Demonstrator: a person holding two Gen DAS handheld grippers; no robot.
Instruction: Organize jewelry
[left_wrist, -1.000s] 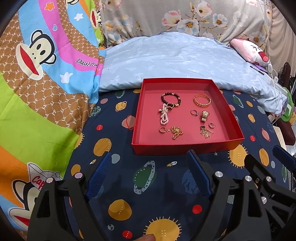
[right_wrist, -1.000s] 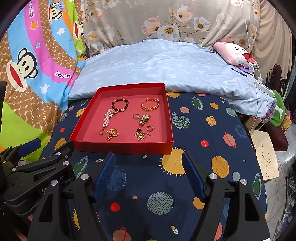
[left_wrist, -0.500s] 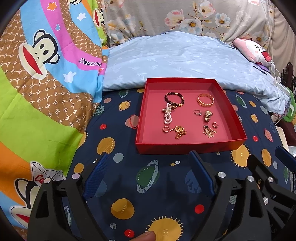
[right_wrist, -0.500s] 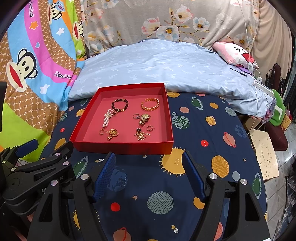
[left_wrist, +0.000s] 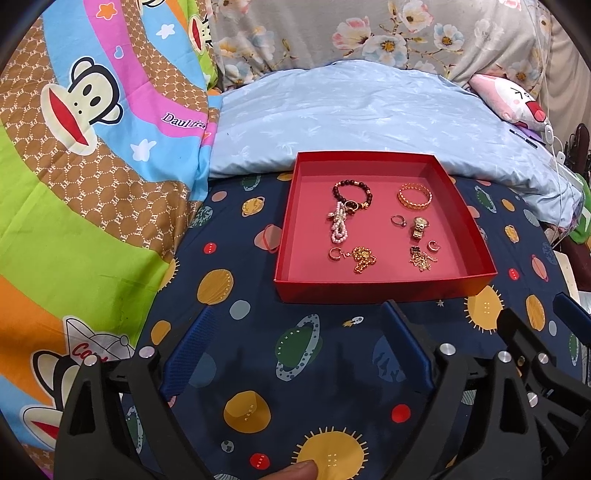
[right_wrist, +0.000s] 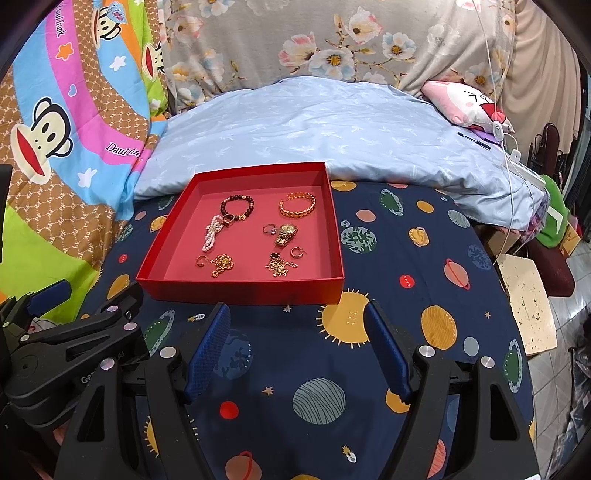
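A shallow red tray (left_wrist: 384, 288) (right_wrist: 240, 288) lies on the planet-print bedsheet. In it lie a dark bead bracelet (left_wrist: 351, 192) (right_wrist: 237, 206), a pearl strand (left_wrist: 339, 225) (right_wrist: 212, 233), a gold bangle (left_wrist: 414, 196) (right_wrist: 297, 205), a gold watch (left_wrist: 419, 228) (right_wrist: 286, 235), rings, an earring and gold chains (left_wrist: 364, 258) (right_wrist: 221, 264). My left gripper (left_wrist: 297, 314) is open and empty, hovering just short of the tray's near wall. My right gripper (right_wrist: 298, 314) is open and empty, also just short of the tray, beside the left gripper (right_wrist: 48, 295).
A light blue pillow (left_wrist: 362, 114) (right_wrist: 332, 125) lies behind the tray. A monkey-print blanket (left_wrist: 81, 155) (right_wrist: 66, 110) rises on the left. A pink plush (right_wrist: 469, 103) and cables sit at the back right; the bed edge drops to the floor on the right (right_wrist: 528, 306).
The left wrist view has shifted slightly left, so the tray sits a little further right in it. The right gripper has barely moved. Both stay open.
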